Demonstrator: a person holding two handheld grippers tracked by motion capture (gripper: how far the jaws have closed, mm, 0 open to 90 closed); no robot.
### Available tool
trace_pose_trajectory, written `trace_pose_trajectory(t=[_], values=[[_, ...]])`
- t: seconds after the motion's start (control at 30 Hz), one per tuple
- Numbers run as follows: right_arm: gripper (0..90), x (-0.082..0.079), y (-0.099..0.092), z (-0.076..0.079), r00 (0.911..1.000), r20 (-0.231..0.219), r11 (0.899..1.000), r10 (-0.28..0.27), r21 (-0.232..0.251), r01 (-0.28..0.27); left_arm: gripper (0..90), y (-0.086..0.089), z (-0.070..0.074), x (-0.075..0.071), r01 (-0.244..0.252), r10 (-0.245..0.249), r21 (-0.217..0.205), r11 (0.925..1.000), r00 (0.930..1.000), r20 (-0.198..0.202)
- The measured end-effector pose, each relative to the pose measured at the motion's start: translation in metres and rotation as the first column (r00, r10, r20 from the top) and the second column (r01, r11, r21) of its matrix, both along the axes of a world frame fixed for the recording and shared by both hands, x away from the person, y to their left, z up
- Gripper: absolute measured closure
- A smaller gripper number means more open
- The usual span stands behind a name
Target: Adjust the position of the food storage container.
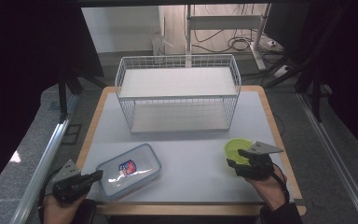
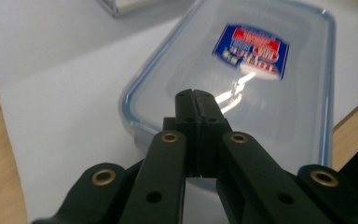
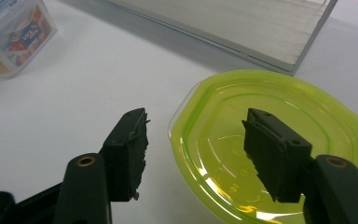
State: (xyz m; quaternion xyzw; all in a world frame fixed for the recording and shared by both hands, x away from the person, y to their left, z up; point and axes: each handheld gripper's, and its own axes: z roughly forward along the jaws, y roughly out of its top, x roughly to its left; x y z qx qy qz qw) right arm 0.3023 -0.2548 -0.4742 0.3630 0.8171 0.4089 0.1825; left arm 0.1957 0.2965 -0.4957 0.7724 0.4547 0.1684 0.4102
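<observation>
Left claw (image 2: 198, 100) closed, empty, tips over near end of clear rectangular plastic box with blue-rimmed lid (image 2: 242, 84), contact unclear. Right claw (image 3: 193, 140) half open, straddling rim of lime-green translucent plastic lid (image 3: 270, 140) on white worktop (image 1: 191, 158). Beyond, white wire shelf rack (image 1: 177, 93).

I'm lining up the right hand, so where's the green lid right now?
In the high view the green lid lies on the table's right side, in front of the wire rack, with the right gripper over its near edge.

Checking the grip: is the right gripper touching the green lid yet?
Apart. In the right gripper view, the right gripper straddles the green lid rim, gaps beside both pads.
</observation>
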Motion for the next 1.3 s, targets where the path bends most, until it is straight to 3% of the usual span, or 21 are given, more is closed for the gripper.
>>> trace_pose_trajectory(t=[0.07,0.23,0.33,0.47,0.67,0.83,1.3], values=[[41.6,0.0,0.0,0.0,1.0,-0.003,1.0,0.003,0.001,-0.003,90.0,0.001,0.0,-0.001,-0.001,0.0,-0.009,1.0,0.9999,-0.012],[43.2,-0.001,0.002,0.0,0.9999,-0.008,1.0,0.007,-0.004,-0.007,90.0,0.007,0.003,-0.008,-0.033,0.033,0.016,0.9993,0.9991,-0.025],[43.6,-0.001,0.002,-0.001,0.9999,-0.012,1.0,0.006,-0.007,-0.006,90.0,0.009,-0.003,-0.008,-0.042,0.044,0.04,0.9983,0.9973,-0.059],[43.8,0.0,0.004,-0.001,0.9999,-0.012,1.0,0.008,-0.012,-0.008,90.0,0.011,-0.006,-0.01,-0.039,0.041,0.028,0.9989,0.996,-0.08],[44.2,-0.001,0.006,-0.001,0.9998,-0.015,1.0,0.012,-0.017,-0.013,90.0,0.007,-0.006,-0.009,-0.049,0.051,0.021,0.9986,0.9959,-0.075],[47.3,-0.001,0.01,-0.001,0.9994,-0.028,1.0,0.023,0.0,-0.023,90.0,-0.005,-0.005,-0.005,-0.027,0.029,0.026,0.9993,0.9978,-0.059],[53.4,-0.002,0.019,0.003,0.9958,-0.064,0.998,0.065,0.019,-0.064,90.0,-0.026,-0.007,0.022,-0.005,0.004,-0.016,0.9999,0.9986,-0.053]])
